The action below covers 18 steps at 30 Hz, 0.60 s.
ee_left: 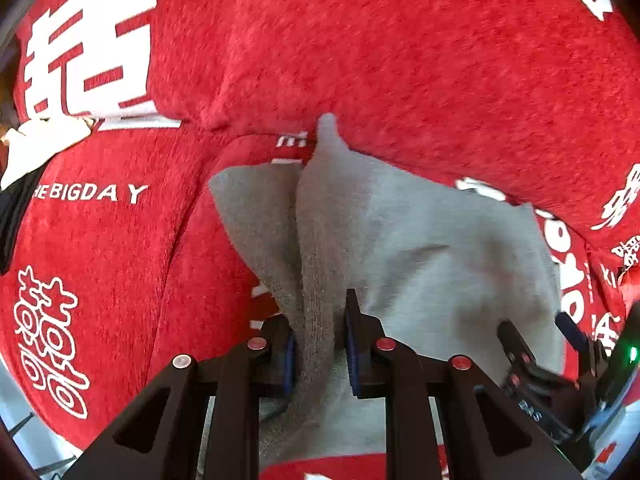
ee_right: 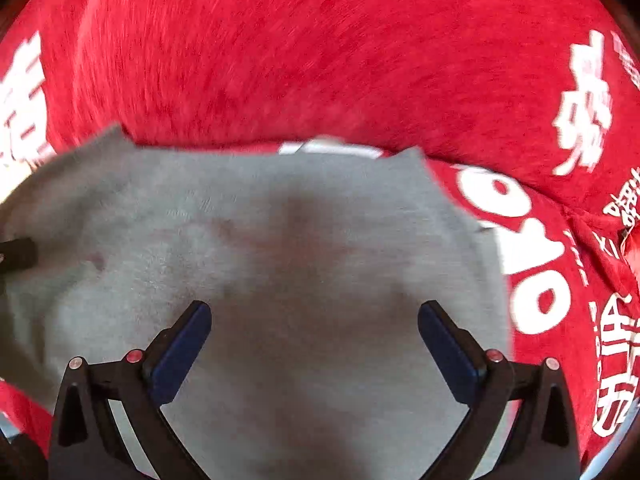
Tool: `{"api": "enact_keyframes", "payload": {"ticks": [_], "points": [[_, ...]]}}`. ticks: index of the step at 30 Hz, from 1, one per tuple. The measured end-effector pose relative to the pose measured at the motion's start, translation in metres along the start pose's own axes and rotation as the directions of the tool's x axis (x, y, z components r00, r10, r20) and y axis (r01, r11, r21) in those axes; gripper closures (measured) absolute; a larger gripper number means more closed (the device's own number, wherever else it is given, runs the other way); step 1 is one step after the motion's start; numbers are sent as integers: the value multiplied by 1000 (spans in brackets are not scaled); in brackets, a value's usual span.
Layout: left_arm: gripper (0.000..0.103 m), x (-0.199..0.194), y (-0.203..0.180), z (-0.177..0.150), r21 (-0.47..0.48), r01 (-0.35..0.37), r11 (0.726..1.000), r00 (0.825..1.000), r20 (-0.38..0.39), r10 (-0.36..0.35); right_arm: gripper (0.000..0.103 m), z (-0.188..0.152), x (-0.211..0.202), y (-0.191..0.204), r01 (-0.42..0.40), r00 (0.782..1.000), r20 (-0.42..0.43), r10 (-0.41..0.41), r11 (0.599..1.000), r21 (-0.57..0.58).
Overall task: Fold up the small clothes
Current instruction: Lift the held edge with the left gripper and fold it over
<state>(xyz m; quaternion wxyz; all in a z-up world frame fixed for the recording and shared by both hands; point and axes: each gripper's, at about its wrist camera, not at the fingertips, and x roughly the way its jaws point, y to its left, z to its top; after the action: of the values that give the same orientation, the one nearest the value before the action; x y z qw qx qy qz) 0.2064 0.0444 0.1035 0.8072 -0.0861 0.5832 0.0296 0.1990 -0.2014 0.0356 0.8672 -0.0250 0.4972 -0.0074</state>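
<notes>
A small grey knitted garment [ee_left: 420, 248] lies on a red plush cover printed with white characters [ee_left: 400, 60]. My left gripper [ee_left: 320, 336] is shut on a bunched ribbed fold of the grey garment, which rises in a ridge between its blue pads. In the right wrist view the same grey garment [ee_right: 280, 240] spreads flat below my right gripper [ee_right: 314, 320], whose jaws stand wide open with nothing between them. The right gripper [ee_left: 540, 332] also shows at the lower right of the left wrist view, over the garment's right edge.
The red cover [ee_right: 320, 60] rises into a padded back behind the garment. A black and white item [ee_left: 28, 168] lies at the far left. A dark object [ee_right: 16, 256] pokes in at the left edge of the right wrist view.
</notes>
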Motion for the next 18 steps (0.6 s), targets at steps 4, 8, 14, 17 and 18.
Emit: {"api": "enact_keyframes", "payload": {"ticks": [4,8,14,17,18], "points": [[83,-29,-53,4,53,-4,999,1000,24,3,0,-22,-17,-55,6,1000,14,-6,999,53],[87,-40,-127,2,130,10,992,1000,20,-13,0,-36,-22,-112,20,1000,3,-21,993,118],[89,7,-244,-22,264,16,964,999,-52,-2,0,-74,-22,-182,26,999,-38,-16,965,262],[89,54,-283,-45,307,-13,952,993,-112,50,0,-90,-16,-201,32,998,-63,-14,953,301],[89,64,-289,-51,309,-23,951,991,-119,63,0,-94,-15,-205,30,998,-68,-10,951,308]]}}
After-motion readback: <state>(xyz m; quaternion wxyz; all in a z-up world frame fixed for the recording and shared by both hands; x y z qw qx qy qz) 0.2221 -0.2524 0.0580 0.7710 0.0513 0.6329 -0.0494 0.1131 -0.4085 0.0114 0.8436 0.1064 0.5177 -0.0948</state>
